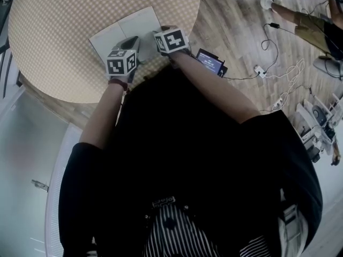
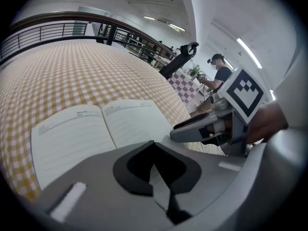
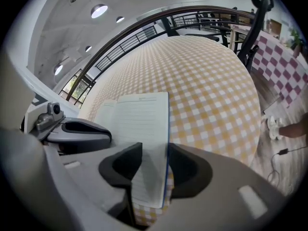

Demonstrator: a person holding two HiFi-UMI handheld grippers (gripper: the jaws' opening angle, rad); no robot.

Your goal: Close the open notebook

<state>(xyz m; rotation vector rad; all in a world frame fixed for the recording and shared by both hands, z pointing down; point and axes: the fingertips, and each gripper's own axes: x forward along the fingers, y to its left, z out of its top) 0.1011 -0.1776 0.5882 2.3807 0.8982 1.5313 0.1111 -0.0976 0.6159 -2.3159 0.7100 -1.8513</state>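
Observation:
The open notebook (image 1: 124,30) lies flat on the round checked table (image 1: 59,42), near its front edge, with lined white pages showing. My right gripper (image 1: 161,34) is at the book's right side. In the right gripper view the jaws of the right gripper (image 3: 154,170) stand open, with the right page and its blue cover edge (image 3: 166,143) between them, not pressed. My left gripper (image 1: 132,43) hovers over the book's near edge, with its jaws together. The notebook (image 2: 96,131) spreads ahead of the left gripper (image 2: 155,170), and the right gripper (image 2: 204,126) is beside it.
The table's front rim (image 1: 80,98) runs just below both grippers. On the wooden floor to the right are a small screen device (image 1: 210,62), cables and power strips (image 1: 268,71). Another person (image 1: 308,25) stands at the upper right. A dark railing (image 3: 144,20) runs behind the table.

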